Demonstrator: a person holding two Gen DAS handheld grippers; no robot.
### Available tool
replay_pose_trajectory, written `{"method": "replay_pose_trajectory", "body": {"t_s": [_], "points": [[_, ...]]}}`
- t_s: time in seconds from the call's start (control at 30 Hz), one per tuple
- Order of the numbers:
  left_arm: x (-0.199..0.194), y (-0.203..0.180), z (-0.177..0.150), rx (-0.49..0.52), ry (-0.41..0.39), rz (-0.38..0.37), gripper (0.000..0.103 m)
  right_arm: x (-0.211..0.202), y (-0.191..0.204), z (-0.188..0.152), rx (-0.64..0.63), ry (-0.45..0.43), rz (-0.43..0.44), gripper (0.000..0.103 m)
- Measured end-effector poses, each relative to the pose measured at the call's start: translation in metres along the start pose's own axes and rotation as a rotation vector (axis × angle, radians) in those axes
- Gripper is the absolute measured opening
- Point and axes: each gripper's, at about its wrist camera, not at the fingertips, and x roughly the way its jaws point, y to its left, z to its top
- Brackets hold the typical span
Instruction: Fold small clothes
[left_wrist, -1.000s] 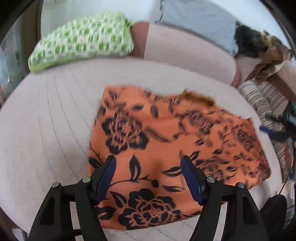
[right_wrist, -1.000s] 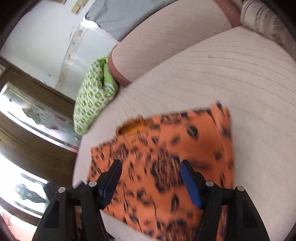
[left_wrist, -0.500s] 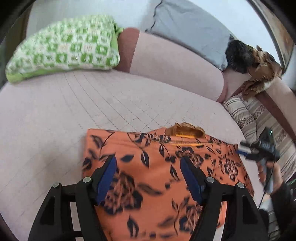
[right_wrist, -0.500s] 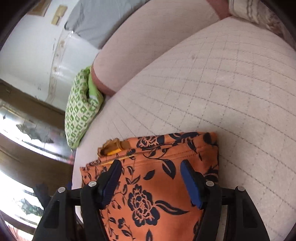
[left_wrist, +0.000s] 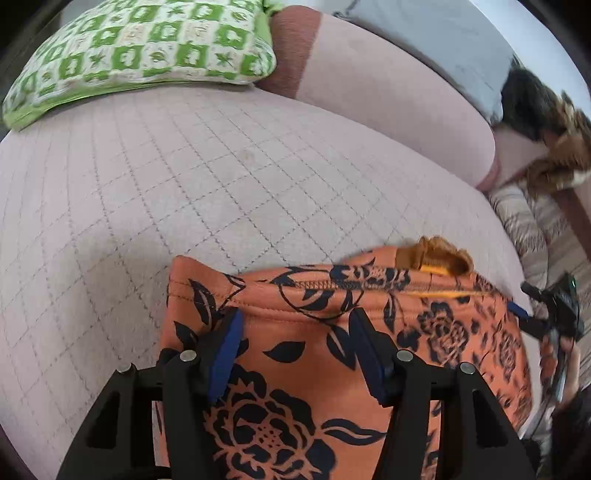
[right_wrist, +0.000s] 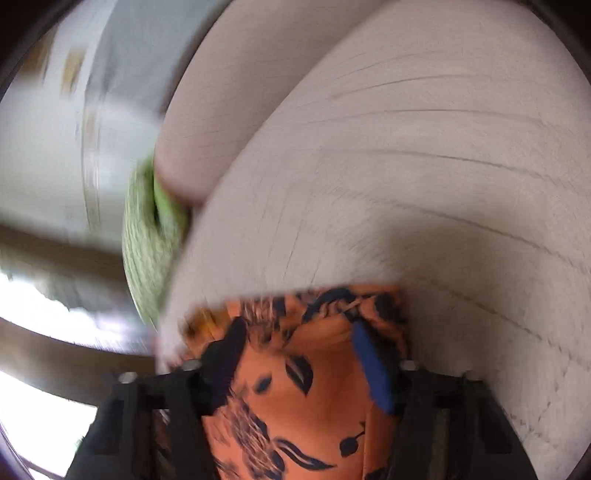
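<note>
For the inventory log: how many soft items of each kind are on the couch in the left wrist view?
Orange floral garment: 1
Green patterned pillow: 1
Grey cushion: 1
Striped fabric: 1
Dark and brown heap, kind unclear: 1
Total: 5

A pale pink quilted sofa seat (left_wrist: 221, 177) carries everything. An orange garment (left_wrist: 295, 354) with dark flowers lies flat on its near part. Far behind the garment, to the left, a green-and-white pillow (left_wrist: 147, 51) rests against the backrest (left_wrist: 388, 96).
</note>
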Motion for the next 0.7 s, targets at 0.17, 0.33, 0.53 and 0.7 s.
{"method": "replay_pose_trajectory", "body": {"t_s": [0.17,0.33,0.53,0.7], "points": [[-0.051,-0.016,-0.012,0.070,-0.122,0.026,0.064,-0.061,0.054,-0.048,-0.171,-0.055,-0.045,0.061],[-0.087,-0.032,-0.072,0.089,-0.144,0.030,0.072,-0.094,0.067,-0.138,-0.201,0.036,0.030,0.069],[-0.054,-0.036,-0.133,0.183,-0.014,0.132,0.072,-0.077,0.010,-0.196,-0.018,-0.015,-0.032,0.063],[-0.081,-0.051,-0.127,0.176,-0.092,0.096,0.072,-0.130,0.035,-0.210,-0.042,-0.167,-0.014,0.066]]}}
